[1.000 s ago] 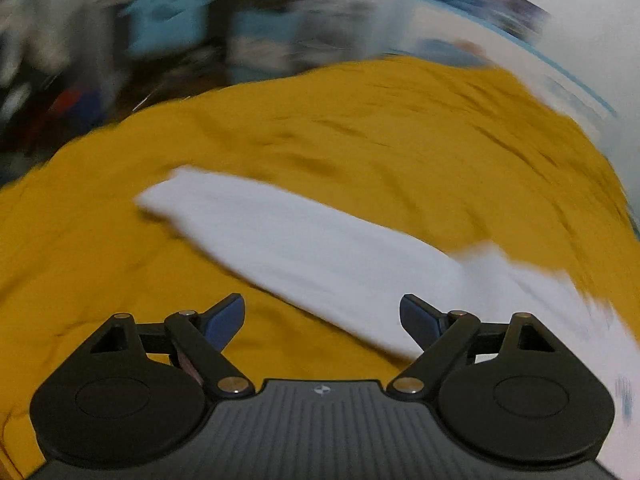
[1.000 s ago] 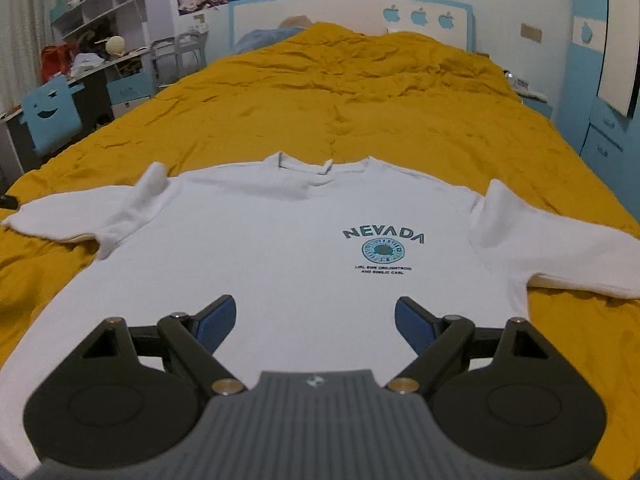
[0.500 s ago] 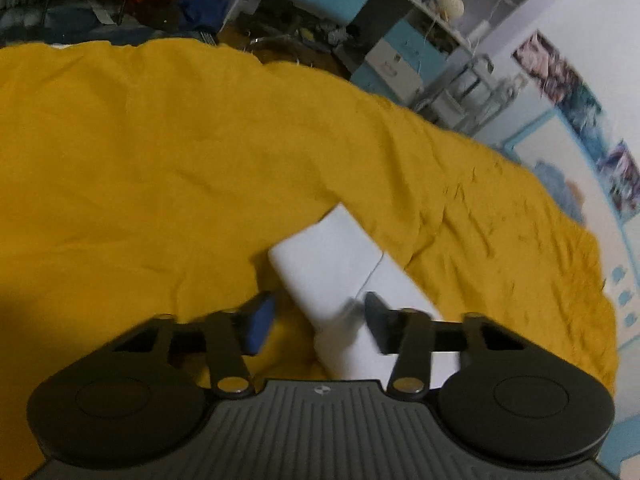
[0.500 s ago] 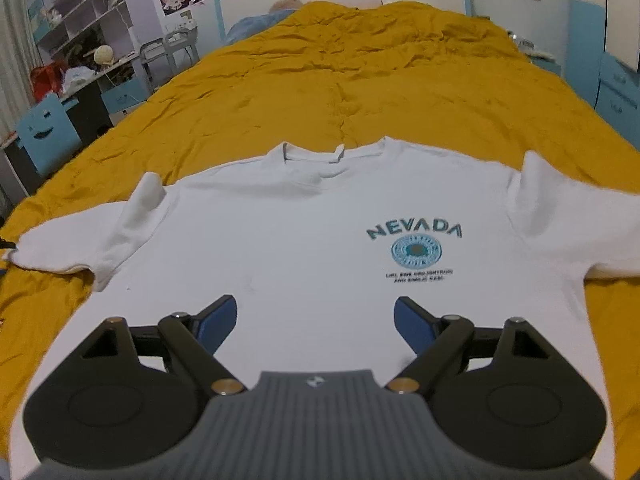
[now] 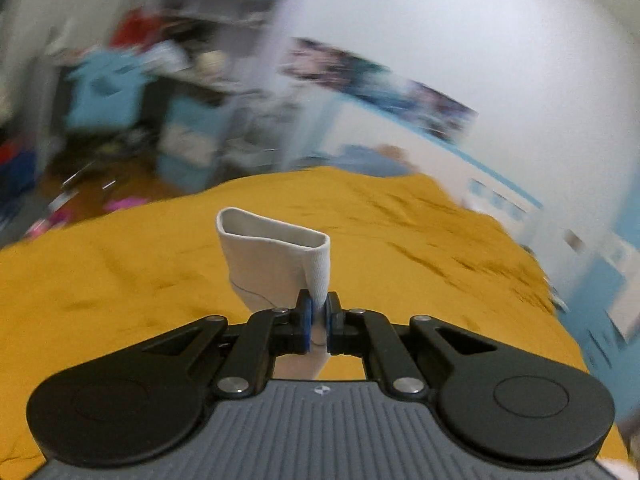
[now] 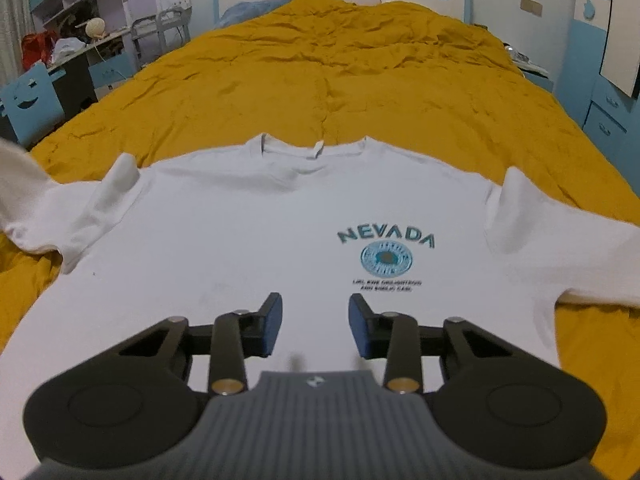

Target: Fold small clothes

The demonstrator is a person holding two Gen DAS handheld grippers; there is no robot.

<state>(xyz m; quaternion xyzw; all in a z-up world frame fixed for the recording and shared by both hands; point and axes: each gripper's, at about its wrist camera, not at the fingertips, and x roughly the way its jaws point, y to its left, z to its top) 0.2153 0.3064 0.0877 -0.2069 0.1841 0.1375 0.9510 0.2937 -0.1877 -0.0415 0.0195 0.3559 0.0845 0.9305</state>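
The white shirt (image 6: 248, 232) is looking like soft matt cloth, with a ribbed cuff (image 5: 318, 268). The yellow blanket (image 6: 340, 68) is looking like crinkly matt cloth. The gripper arms are showing smooth black plastic and shiny metal pins.

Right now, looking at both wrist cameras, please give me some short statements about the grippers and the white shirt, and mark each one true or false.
1. The left gripper is shut on the sleeve cuff. True.
2. The right gripper is clamped on the shirt hem. False: its jaws stand apart, above the white sweatshirt, holding nothing.
3. The sweatshirt lies front side up on the yellow bedcover. True: the NEVADA print shows.
4. The NEVADA print is red. False: it is teal.
5. The held cuff lies flat on the bedcover. False: it stands lifted, its opening showing.
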